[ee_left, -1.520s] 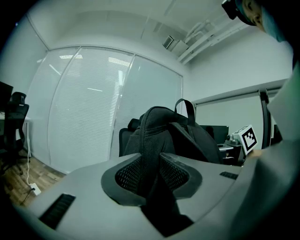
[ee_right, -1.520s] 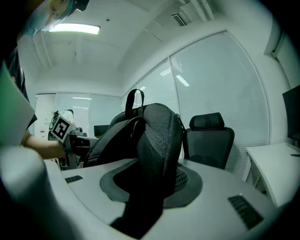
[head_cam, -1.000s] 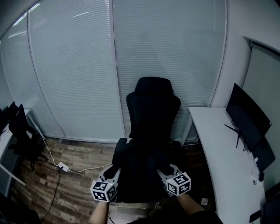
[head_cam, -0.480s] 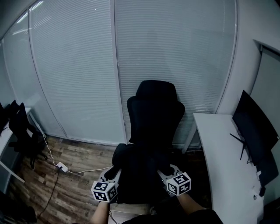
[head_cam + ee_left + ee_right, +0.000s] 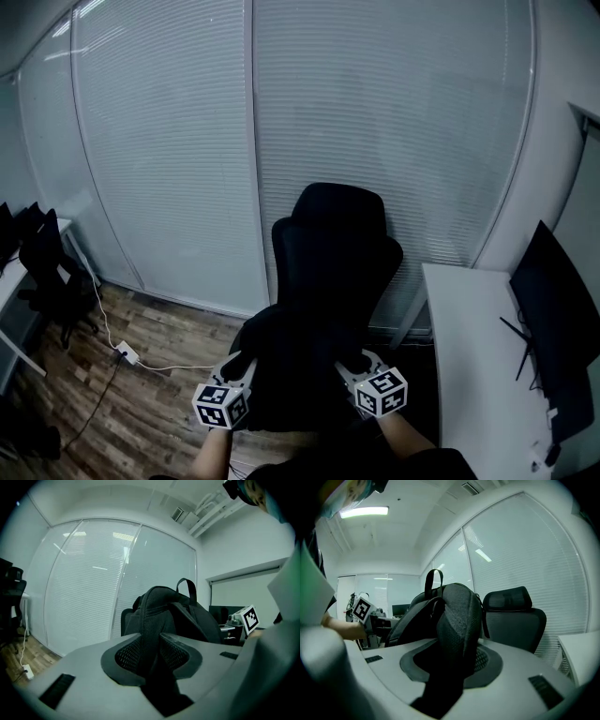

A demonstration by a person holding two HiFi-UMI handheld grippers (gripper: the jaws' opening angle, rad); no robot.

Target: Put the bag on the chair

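Observation:
The bag (image 5: 298, 370) is a black backpack hanging between my two grippers, just in front of the black high-backed office chair (image 5: 336, 248). My left gripper (image 5: 236, 373) is shut on one padded shoulder strap (image 5: 150, 639), which runs down between its jaws. Beside it, my right gripper (image 5: 354, 366) is shut on the other padded strap (image 5: 458, 625). In the right gripper view the chair (image 5: 514, 616) stands close behind the bag (image 5: 417, 620). The chair seat is hidden by the bag in the head view.
A white desk (image 5: 469, 366) with a dark monitor (image 5: 561, 314) stands at the right. On the wood floor to the left lie a white power strip (image 5: 123, 353) and its cable. Another dark chair (image 5: 52, 277) is at far left. A glass wall with blinds (image 5: 169, 150) lies behind.
The head view has tilted up and shifted, so the chair, desk and monitor sit lower and further right. Both grippers keep their hold on the straps, at the same spots in the picture.

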